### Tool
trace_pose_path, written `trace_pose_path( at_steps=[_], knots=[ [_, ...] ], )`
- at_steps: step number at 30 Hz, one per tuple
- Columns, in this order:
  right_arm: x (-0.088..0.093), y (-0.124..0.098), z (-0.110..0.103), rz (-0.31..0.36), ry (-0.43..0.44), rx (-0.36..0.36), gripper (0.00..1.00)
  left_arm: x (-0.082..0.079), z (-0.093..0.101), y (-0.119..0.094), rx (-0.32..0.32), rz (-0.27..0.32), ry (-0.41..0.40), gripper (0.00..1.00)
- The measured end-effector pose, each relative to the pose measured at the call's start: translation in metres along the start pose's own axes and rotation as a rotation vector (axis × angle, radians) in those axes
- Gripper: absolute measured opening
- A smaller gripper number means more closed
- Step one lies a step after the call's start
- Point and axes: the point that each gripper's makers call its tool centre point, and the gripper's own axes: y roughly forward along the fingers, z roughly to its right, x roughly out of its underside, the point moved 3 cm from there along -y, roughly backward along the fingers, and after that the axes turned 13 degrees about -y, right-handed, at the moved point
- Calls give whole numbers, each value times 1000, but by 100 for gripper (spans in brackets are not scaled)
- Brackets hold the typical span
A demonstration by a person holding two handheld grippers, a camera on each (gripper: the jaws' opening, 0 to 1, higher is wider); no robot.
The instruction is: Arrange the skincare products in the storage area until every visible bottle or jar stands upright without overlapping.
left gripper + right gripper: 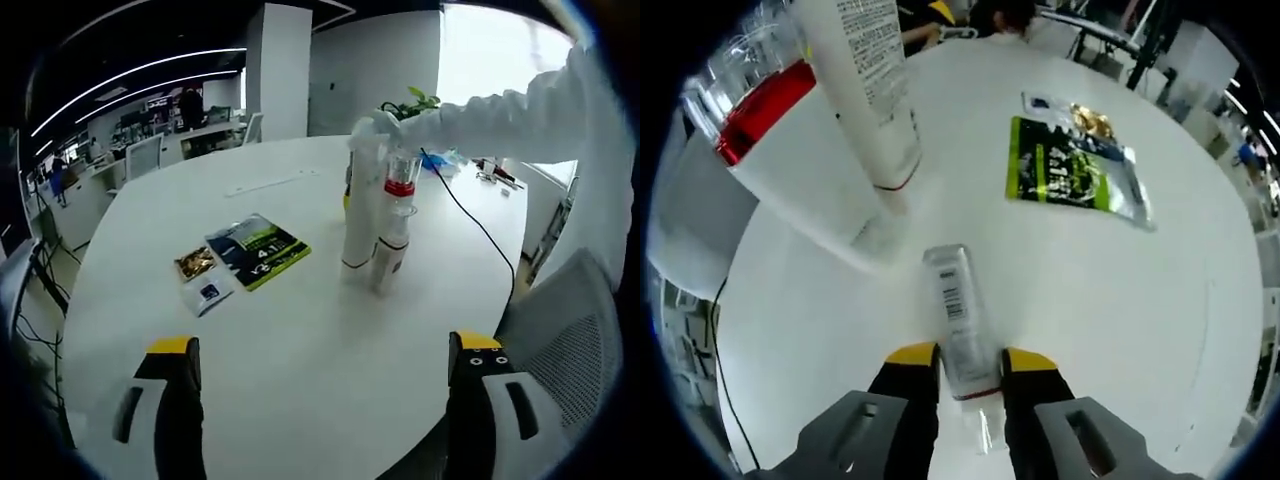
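On the white desk (300, 400), near its far right side in the left gripper view, a small cluster of skincare products is gathered: a tall white tube (360, 215) stands upright, with a red-banded bottle (399, 190) beside it and a small clear-capped bottle (388, 262) at the front. A white-sleeved arm (500, 115) is reached over the cluster from the right, presumably carrying the right gripper to them. Further left on the desk, a green packet (258, 250) and two small sachets (200, 278) lie flat, well apart from the bottles.

The left gripper (325, 355) is held back over the near edge with its jaws spread wide and nothing between them; it seems to be kept clear while the other hand works.

In the right gripper view, a small clear bottle (958, 310) with a barcode label is seen between the yellow-tipped jaws of the right gripper (968, 362), which are closed against its sides near one end. It is judged that this grip serves to stand the bottle up beside the tall white tube (865, 85) and the red-banded bottle (790, 150), which loom just beyond it. Whether its base is resting on the desk cannot be told.
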Motion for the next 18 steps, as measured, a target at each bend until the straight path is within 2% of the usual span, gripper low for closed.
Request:
trace_pose_path(
  at_steps=[4, 7, 9, 11, 13, 18],
  knots=[
    [0, 0, -1, -21, 0, 20, 14, -1, 1, 0, 4, 1, 7, 98],
    [-2, -2, -6, -25, 23, 78, 13, -2, 2, -1, 6, 2, 13, 97],
    [-2, -3, -12, -21, 57, 72, 13, -3, 4, -1, 11, 4, 20, 97],
    [-2, -5, -20, -41, 39, 80, 13, -5, 5, 0, 15, 8, 22, 97],
    [0, -11, -24, -67, 45, 99, 13, -6, 6, 0, 11, 11, 31, 96],
    [0, -31, -32, -77, 79, 161, 13, -9, 11, -3, 11, 9, 66, 94]
  ],
)
